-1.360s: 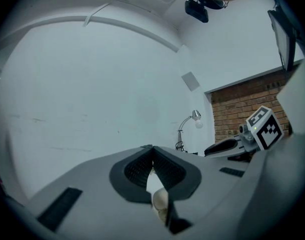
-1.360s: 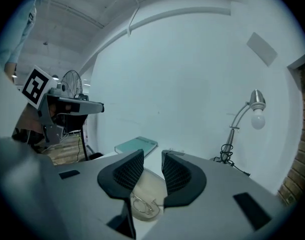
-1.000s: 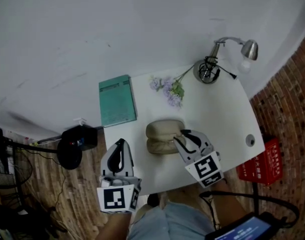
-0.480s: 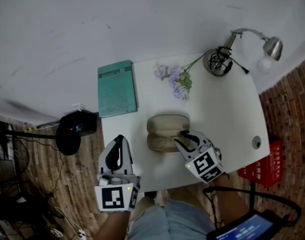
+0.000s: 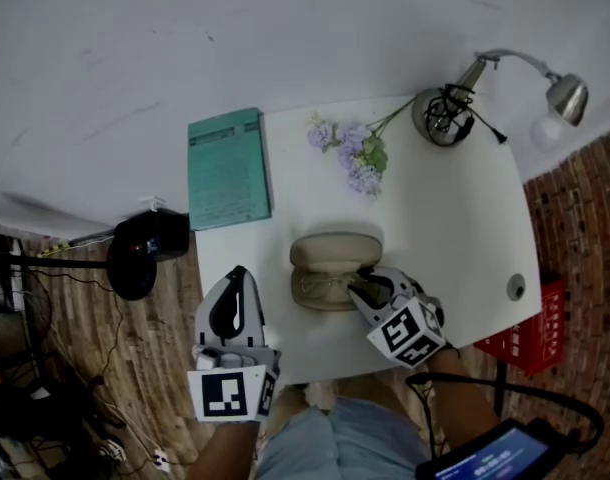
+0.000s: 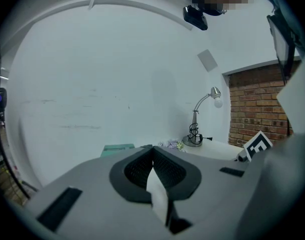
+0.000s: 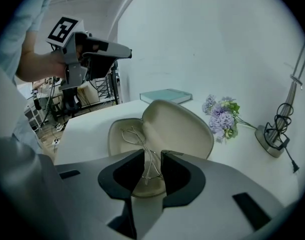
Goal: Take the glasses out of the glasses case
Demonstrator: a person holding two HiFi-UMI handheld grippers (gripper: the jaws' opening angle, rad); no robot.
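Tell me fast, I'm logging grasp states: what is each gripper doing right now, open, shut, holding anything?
Left gripper: jaws shut, nothing in them.
Right gripper: jaws apart, closing around the glasses in the open glasses case, not gripping yet.

A person in a pale sleeve [image 7: 33, 11] and light blue-grey legwear [image 5: 315, 450] works with two matching hand-held tools, the left gripper [image 5: 241, 273] and the right gripper [image 5: 361, 284]. Each is a smooth light-grey shell with two jaws lined in black, finely ribbed pads. Each tool carries at its rear a white block printed with bold black square markers, the left cube [image 5: 230, 393] and the right cube [image 5: 410, 333]. Small dark rectangular slots [image 7: 246, 208] mark the grey shell on either side of the jaws.
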